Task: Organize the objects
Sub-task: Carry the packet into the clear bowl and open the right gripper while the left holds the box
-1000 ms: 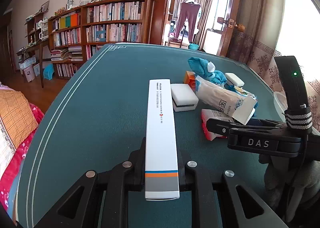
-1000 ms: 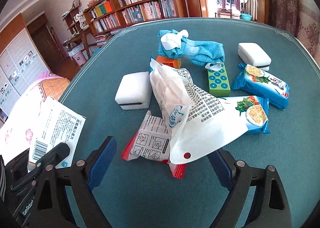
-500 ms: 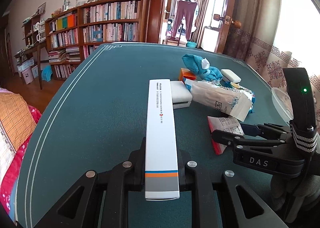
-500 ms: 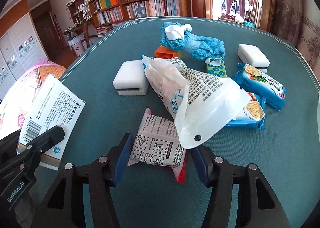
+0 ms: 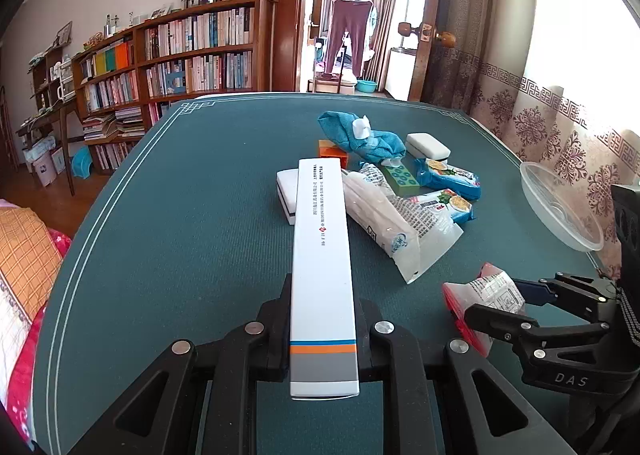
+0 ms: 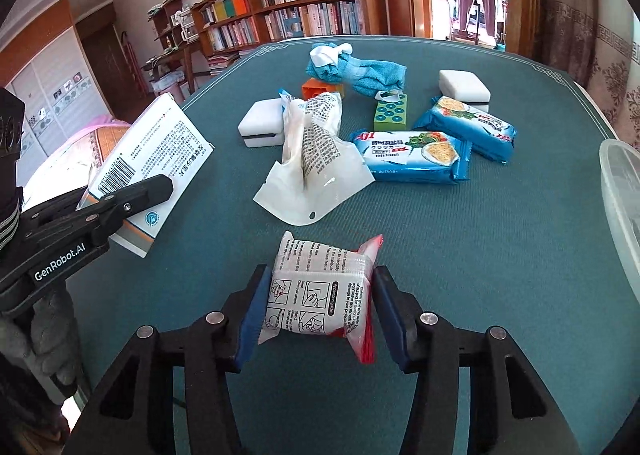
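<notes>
left claw: clamps white carton | right claw: just closed onto "Application guide" packet

A lived-in home: full bookshelves, trousers drying in the doorway, patterned curtains.

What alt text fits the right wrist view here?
The right gripper clamps a small white-and-red packet above a green table. Beyond lie a white pouch, cracker packs, sponges and a blue cloth; the left gripper holds a white box.
</notes>
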`<state>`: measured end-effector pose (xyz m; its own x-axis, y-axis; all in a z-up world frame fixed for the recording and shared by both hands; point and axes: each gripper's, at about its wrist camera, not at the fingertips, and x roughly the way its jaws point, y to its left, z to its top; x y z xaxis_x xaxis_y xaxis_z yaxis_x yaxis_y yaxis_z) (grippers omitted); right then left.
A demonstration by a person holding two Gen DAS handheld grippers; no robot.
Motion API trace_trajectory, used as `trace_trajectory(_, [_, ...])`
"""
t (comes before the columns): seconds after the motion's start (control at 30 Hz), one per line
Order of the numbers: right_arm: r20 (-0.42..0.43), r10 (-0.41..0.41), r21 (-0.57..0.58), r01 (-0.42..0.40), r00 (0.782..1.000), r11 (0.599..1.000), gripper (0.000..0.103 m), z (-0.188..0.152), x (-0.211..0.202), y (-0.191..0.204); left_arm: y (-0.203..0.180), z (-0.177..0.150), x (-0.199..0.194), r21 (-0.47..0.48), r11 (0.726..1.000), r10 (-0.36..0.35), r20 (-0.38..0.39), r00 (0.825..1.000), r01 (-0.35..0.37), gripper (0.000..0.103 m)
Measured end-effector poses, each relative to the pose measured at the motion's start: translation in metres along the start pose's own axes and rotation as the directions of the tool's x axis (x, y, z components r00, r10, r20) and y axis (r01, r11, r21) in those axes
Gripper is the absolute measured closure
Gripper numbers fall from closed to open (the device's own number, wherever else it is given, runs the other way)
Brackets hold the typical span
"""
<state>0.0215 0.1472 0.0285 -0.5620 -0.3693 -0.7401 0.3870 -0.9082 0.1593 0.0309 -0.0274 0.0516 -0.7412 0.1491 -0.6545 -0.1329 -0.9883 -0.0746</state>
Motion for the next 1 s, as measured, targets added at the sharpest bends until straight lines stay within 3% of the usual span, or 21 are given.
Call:
trace_trajectory(0.23, [0.051, -0.027, 0.086, 0.022, 0.998, 0.996, 0.050, -0.003, -0.025, -0.036, -0.035, 0.009, 0.000, 0.060, 0.998, -0.026, -0.001, 1.000, 0.026, 0.082])
trace_trajectory(0.47, [0.114, -0.110, 0.202, 0.085, 0.987, 0.976, 0.050, -0.004, -0.055, -0.094, -0.078, 0.020, 0.006, 0.123, 0.990, -0.065, -0.014, 0.998, 0.067, 0.082])
trace_trajectory(0.73, [0.183, -0.264, 0.315, 0.198, 0.947, 0.928, 0.050, 0.000, -0.097, -0.168, -0.136, 0.034, 0.009, 0.206, 0.971, -0.125, -0.008, 0.992, 0.124, 0.082])
trace_trajectory(1.0, [0.160, -0.372, 0.415, 0.280, 0.914, 0.866, 0.050, -0.003, -0.108, -0.234, -0.186, 0.043, 0.017, 0.264, 0.949, -0.174, -0.020, 0.984, 0.173, 0.082])
